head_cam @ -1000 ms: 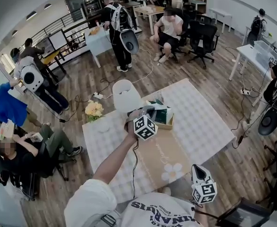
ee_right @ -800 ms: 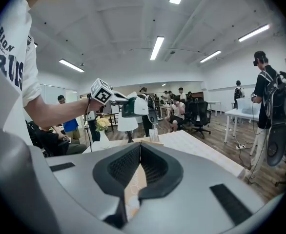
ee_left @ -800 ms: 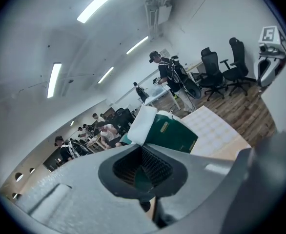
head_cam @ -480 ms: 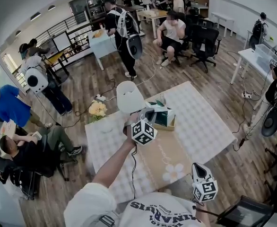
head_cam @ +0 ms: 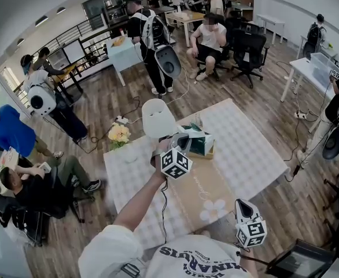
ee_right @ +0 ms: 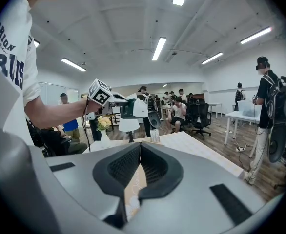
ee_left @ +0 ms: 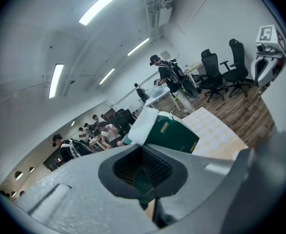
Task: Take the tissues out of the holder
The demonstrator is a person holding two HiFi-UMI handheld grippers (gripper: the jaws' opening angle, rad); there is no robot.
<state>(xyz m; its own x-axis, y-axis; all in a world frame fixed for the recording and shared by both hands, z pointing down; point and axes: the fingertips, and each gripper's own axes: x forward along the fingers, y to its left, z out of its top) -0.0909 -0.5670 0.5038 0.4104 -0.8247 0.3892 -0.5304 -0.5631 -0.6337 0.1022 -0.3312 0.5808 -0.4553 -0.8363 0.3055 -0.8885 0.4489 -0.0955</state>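
One broad table (head_cam: 251,150) in a checked cloth is filling the middle of the head view, and a beige runner (head_cam: 199,185) with a printed flower is running down it towards the person. Several people (head_cam: 152,42) are standing and sitting on the wooden floor beyond.

A white lamp (head_cam: 157,117) is standing at the table's far left corner. Just to its right, the left gripper (ee_left: 143,152) is reaching out on a bare forearm. Its jaws are clamping tight on the near edge of the green tissue pack (ee_left: 175,138), and green wrapper is showing between the ribbed pads.

From the right gripper view, the pack is hanging in the air clear of the tabletop, at about the height of the lamp shade. A white tissue (ee_left: 144,125) is sticking up from the pack's top. In the head view the wooden holder (head_cam: 211,153) is showing below and just right of the pack. Whether the pack is touching the holder is not clear.

The right gripper (ee_right: 140,149) is waiting low and near the person's body, well apart from the pack. Its jaws are pressing together at the tips with nothing between them.

A small bunch of yellow flowers (head_cam: 118,133) is standing at the table's left edge.
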